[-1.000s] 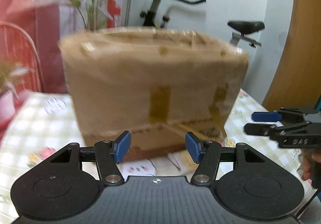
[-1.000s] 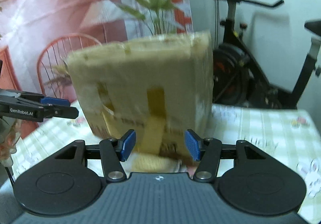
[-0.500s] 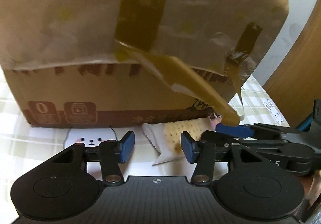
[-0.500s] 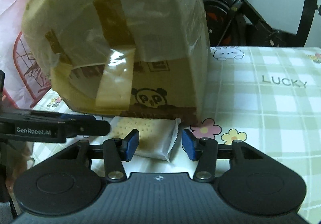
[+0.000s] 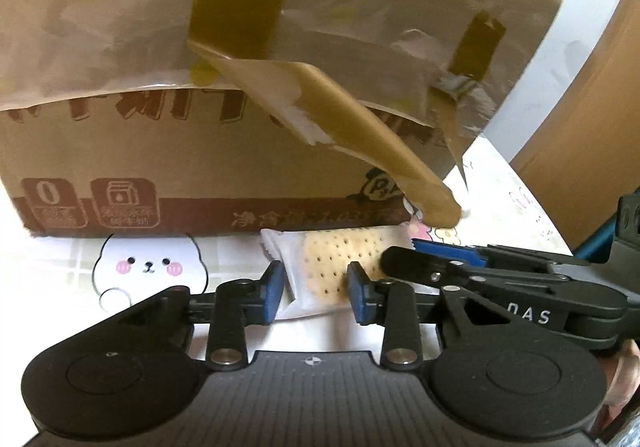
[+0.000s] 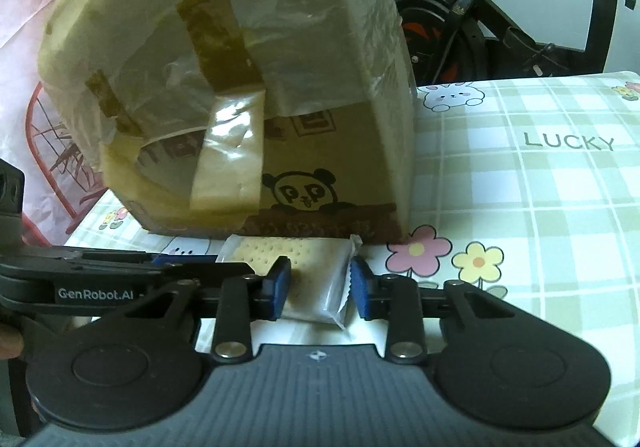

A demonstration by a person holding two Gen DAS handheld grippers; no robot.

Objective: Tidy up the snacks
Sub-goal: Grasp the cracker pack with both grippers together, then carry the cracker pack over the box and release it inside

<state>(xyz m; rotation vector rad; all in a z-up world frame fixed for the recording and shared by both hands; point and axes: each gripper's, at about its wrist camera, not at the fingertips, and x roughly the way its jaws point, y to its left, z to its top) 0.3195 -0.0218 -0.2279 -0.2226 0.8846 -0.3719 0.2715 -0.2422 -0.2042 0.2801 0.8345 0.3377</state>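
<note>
A wrapped cracker packet (image 5: 328, 267) lies on the tablecloth right in front of a big taped cardboard box (image 5: 160, 151). My left gripper (image 5: 314, 293) is open, its blue pads on either side of the packet's left end. My right gripper (image 6: 320, 289) is open too, pads around the packet's right end (image 6: 312, 279). The right gripper also shows in the left wrist view (image 5: 448, 255), reaching in from the right. The left gripper shows in the right wrist view (image 6: 160, 267), coming from the left. The box shows in the right wrist view (image 6: 328, 183).
The table has a green checked cloth (image 6: 520, 187) with cartoon animals and flowers. Loose brown tape (image 5: 360, 151) hangs off the box over the packet. An exercise bike (image 6: 460, 27) stands behind the table, a red wire chair (image 6: 52, 151) to the left.
Both grippers have dropped from above the table down to the packet at the box's foot and closed in around its two ends; the jaws have narrowed slightly.
</note>
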